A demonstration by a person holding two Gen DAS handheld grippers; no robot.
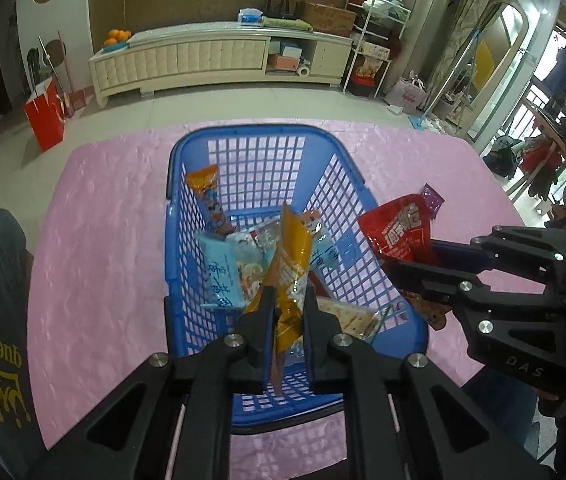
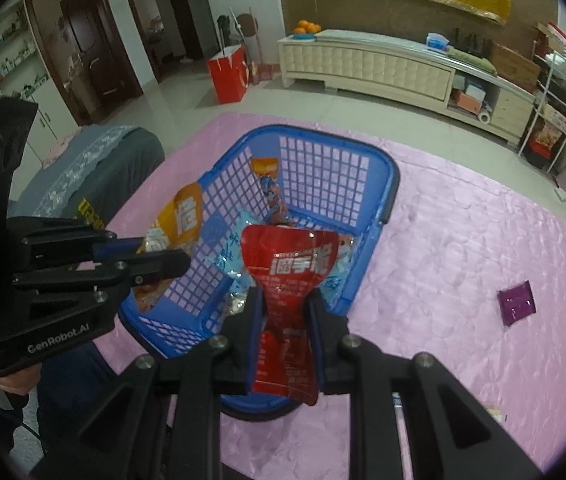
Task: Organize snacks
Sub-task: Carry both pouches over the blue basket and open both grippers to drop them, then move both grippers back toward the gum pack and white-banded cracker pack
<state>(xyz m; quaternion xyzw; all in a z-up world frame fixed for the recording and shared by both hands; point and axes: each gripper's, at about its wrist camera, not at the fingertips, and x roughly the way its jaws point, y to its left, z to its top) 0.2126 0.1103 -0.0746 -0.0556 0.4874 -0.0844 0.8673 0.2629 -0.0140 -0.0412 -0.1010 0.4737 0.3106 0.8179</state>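
Snacks are being carried to the blue basket (image 1: 187, 216) on the pink tablecloth (image 1: 103, 240). From the left wrist, the left gripper (image 1: 288, 300) is clamped on an orange packet (image 1: 291, 268), hanging over the basket's near end above the packets already inside; the right gripper (image 1: 403, 268) comes in from the side, pinching a red packet (image 1: 397, 232). From the right wrist, that red packet sits tight between the closed fingers (image 2: 255, 312) over the basket's near rim, while a purple sachet (image 2: 517, 302) lies apart on the cloth. Next, each likely needs releasing inside the walls.
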